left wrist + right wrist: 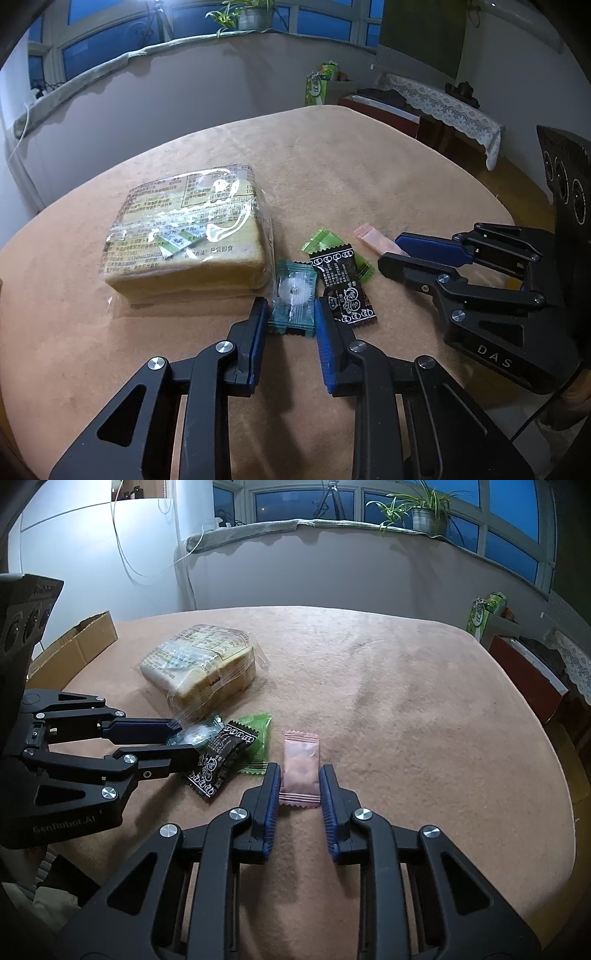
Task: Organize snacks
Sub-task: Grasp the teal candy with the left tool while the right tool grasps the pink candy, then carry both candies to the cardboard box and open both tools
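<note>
On the tan table cloth (351, 177) lie a clear bag of sliced cake (188, 230), a teal sachet (293, 301), a black sachet (341, 286), a green sachet (325, 240) and a pink sachet (300, 766). My left gripper (290, 308) is open with its fingers on either side of the teal sachet. My right gripper (300, 775) is open with its fingers on either side of the pink sachet; it also shows in the left wrist view (391, 251). The left gripper shows in the right wrist view (181, 742).
A cardboard box (77, 646) stands at the table's left edge. Beyond the table are a wall, a window sill with a potted plant (421, 513), a green carton (319, 85) and a low cabinet with a lace cloth (443, 107).
</note>
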The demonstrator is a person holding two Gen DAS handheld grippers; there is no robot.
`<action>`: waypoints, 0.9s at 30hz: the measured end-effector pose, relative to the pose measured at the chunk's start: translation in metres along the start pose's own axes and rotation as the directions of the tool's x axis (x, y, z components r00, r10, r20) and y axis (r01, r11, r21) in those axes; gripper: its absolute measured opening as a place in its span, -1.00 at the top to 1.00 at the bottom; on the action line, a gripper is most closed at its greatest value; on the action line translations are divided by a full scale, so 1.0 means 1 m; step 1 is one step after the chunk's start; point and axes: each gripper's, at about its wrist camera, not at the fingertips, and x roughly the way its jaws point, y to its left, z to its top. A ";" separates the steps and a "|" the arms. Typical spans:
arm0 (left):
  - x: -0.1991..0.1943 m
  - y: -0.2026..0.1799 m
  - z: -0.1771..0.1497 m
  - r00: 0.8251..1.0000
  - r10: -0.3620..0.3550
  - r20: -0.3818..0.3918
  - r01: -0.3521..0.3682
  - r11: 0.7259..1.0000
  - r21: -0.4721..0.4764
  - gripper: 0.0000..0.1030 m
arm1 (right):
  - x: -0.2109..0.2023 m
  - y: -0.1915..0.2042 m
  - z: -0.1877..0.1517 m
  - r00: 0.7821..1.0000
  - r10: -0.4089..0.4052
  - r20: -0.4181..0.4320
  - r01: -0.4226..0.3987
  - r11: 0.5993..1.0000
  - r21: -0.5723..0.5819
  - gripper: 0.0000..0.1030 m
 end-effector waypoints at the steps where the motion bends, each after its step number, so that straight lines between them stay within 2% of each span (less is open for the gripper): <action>1: -0.002 0.001 -0.001 1.000 -0.003 0.001 0.003 1.000 -0.005 0.54 | -0.001 0.000 -0.001 1.000 0.000 0.002 0.000 1.000 0.003 0.57; 7: -0.013 0.004 -0.008 1.000 -0.004 0.011 0.004 1.000 -0.022 0.54 | -0.010 -0.004 -0.007 1.000 -0.004 0.020 0.004 1.000 0.024 0.57; 14: -0.033 0.009 -0.015 0.999 0.027 0.046 -0.026 0.999 -0.031 0.54 | -0.029 -0.005 -0.008 0.998 -0.006 0.055 0.003 0.998 0.055 0.57; 23: -0.075 0.035 -0.020 0.989 0.063 0.134 -0.052 0.995 -0.085 0.54 | -0.064 0.007 0.009 0.992 -0.021 0.127 0.013 0.998 0.067 0.57; 27: -0.101 0.046 -0.020 0.977 0.095 0.189 -0.076 0.992 -0.105 0.54 | -0.078 0.027 0.024 0.987 -0.027 0.156 0.022 0.999 0.029 0.57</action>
